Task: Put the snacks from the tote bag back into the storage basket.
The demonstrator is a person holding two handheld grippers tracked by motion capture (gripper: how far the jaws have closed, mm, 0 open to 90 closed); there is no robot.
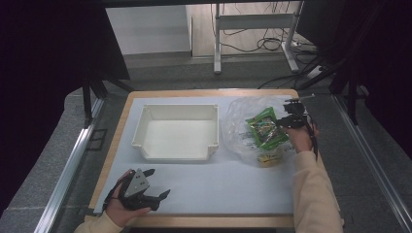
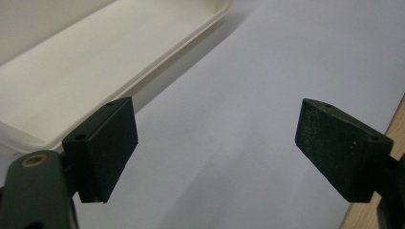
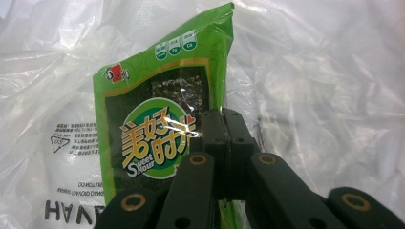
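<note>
A green snack packet (image 1: 265,128) labelled "Sweet Hour" (image 3: 157,133) lies over a crumpled clear plastic bag (image 1: 243,121) at the table's right. My right gripper (image 1: 284,121) is shut on the packet's right edge, its jaws (image 3: 224,129) pressed together on the foil. A yellow packet (image 1: 268,158) peeks out under the bag's near edge. My left gripper (image 1: 156,187) rests near the front left of the table, open, with nothing between its pads (image 2: 102,143). A white empty bin (image 1: 176,132) stands in the middle, seen also as the white bin (image 2: 71,71) in the left gripper view.
A pale sheet (image 1: 214,184) covers the wooden table (image 1: 194,221). Beyond the far edge are a desk frame (image 1: 252,29) and cables on the floor. Dark curtains hang at both sides.
</note>
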